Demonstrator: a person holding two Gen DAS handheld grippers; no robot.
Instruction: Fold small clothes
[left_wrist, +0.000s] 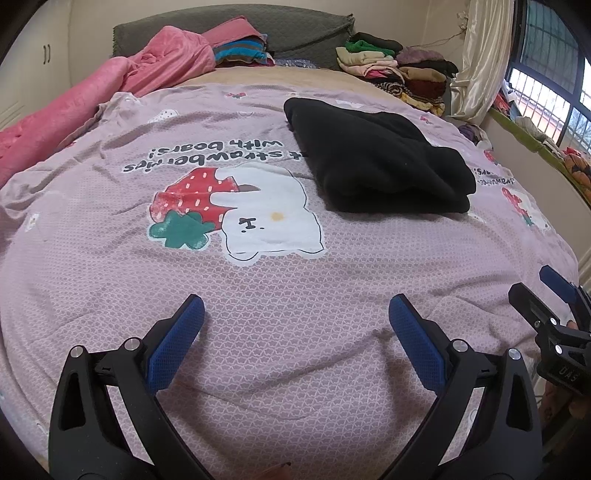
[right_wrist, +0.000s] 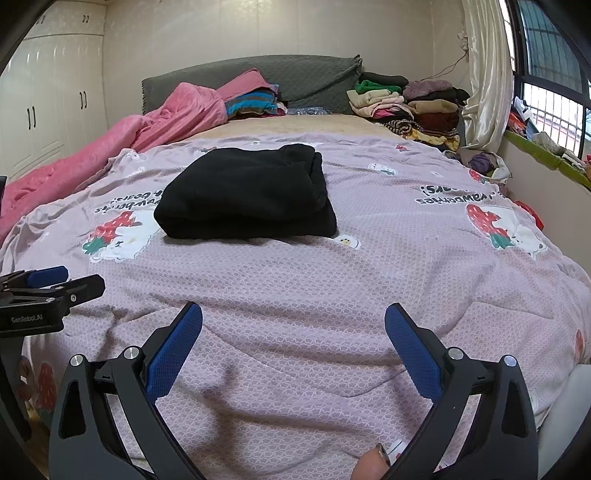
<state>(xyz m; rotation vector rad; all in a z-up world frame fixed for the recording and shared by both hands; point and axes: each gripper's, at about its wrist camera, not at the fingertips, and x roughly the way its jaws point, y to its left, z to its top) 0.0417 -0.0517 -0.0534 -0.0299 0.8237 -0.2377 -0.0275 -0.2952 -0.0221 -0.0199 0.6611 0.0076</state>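
A black garment (left_wrist: 380, 158) lies folded into a thick rectangle on the pink strawberry-print bedspread (left_wrist: 258, 314); it also shows in the right wrist view (right_wrist: 247, 195). My left gripper (left_wrist: 295, 314) is open and empty, low over the bedspread near the foot of the bed, well short of the garment. My right gripper (right_wrist: 293, 321) is open and empty too, also near the foot of the bed. Each gripper shows at the edge of the other's view: the right one (left_wrist: 557, 299), the left one (right_wrist: 55, 284).
A pink blanket (right_wrist: 110, 151) is bunched along the left side. Stacks of folded clothes (right_wrist: 413, 107) sit at the back right by the grey headboard (right_wrist: 295, 81). A curtain (right_wrist: 487, 74) and window are on the right, white wardrobes (right_wrist: 48, 96) on the left.
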